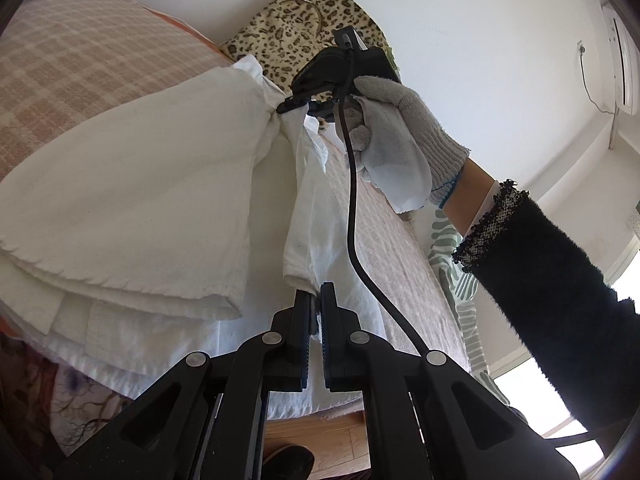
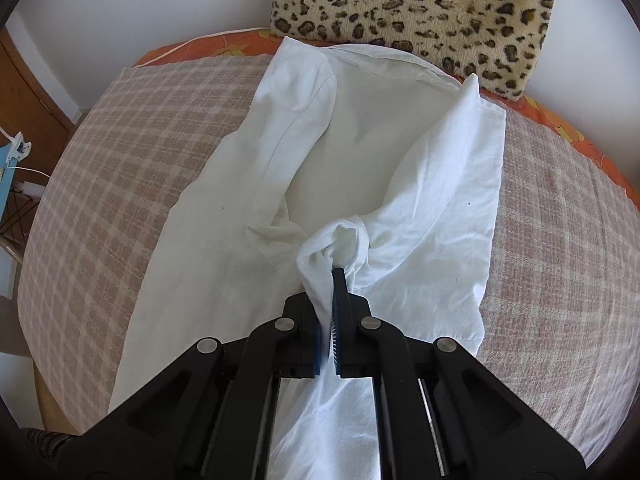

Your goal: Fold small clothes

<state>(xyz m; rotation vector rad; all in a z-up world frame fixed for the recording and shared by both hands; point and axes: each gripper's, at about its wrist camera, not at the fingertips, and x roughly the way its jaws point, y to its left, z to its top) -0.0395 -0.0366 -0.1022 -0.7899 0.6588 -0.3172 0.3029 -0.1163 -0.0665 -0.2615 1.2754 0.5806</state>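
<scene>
On the plaid bed cover (image 2: 132,184), just in front of the leopard pillow (image 2: 416,4), lies the white shirt (image 2: 360,140), collar end nearest the pillow. Right tongs (image 2: 327,300) closed on a bunched fold of it; fabric hides the left pad. Left tongs (image 1: 316,308) closed on a shirt edge w/ cloth stretched up toward the right tongs (image 1: 298,102). Gloved hand (image 1: 404,132) grips that tool; a rag covers part of the palm. Shirt's lower hem cut off by tong bodies.
</scene>
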